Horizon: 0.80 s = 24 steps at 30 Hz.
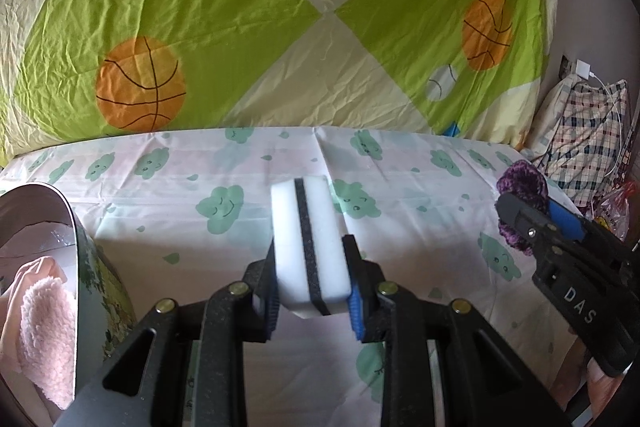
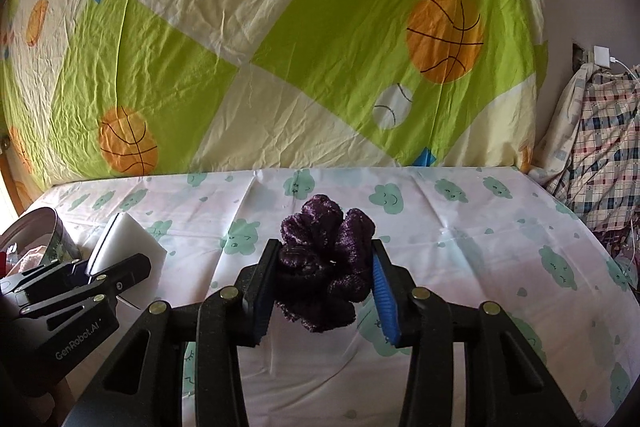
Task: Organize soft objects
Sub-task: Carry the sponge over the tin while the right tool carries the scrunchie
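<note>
My left gripper (image 1: 312,267) is shut on a white sponge with a black stripe (image 1: 308,227) and holds it above the table. The sponge also shows in the right wrist view (image 2: 128,243). My right gripper (image 2: 324,275) is shut on a purple fuzzy scrunchie (image 2: 324,259), also above the table. That scrunchie shows at the right in the left wrist view (image 1: 520,187), with the right gripper (image 1: 532,219) around it. A round tin (image 1: 84,267) at the far left holds a pink fluffy cloth (image 1: 44,327).
The table wears a white cloth with green cloud prints (image 2: 480,247). A green and cream sheet with basketballs (image 1: 280,7) hangs behind it. A checked fabric bundle (image 2: 600,155) and a charger with cable (image 2: 604,57) are at the right.
</note>
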Available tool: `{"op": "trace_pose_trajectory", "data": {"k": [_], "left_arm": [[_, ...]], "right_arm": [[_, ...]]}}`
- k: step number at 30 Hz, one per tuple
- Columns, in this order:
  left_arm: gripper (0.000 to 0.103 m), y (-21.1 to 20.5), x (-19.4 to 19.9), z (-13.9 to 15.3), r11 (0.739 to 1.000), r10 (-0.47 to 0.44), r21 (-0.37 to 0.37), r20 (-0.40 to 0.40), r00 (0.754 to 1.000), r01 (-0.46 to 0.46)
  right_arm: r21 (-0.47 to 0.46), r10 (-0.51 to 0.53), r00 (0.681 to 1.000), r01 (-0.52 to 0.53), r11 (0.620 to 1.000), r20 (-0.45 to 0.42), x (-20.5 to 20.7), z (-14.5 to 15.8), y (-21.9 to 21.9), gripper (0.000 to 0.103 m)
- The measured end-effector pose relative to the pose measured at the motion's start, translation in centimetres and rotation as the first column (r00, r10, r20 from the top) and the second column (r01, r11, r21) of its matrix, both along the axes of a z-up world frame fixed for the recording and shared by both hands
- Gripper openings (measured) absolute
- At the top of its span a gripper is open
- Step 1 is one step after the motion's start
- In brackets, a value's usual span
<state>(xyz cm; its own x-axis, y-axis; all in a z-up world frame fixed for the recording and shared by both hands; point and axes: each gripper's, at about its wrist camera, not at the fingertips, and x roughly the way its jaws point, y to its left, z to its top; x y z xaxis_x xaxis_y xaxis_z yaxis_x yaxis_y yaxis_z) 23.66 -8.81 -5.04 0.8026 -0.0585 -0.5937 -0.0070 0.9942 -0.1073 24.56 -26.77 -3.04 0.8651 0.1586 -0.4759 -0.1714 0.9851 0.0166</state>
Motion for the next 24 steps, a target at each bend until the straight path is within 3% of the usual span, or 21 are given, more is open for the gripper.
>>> {"op": "trace_pose_trajectory", "data": {"k": [8,24], "left_arm": [[0.026,0.6,-1.0,0.2,1.000,0.018,-0.007,0.026,1.000,-0.017],[0.026,1.5,-4.0,1.1,0.998,0.046,0.031,0.100,0.994,-0.049]], "right_arm": [[0.039,0.000,0.997,-0.003,0.999,0.076,-2.5,0.7,0.2,0.046],[0.004,0.051,0.993,-0.051,0.999,0.111,-4.8,0.9,2.1,0.046]]}}
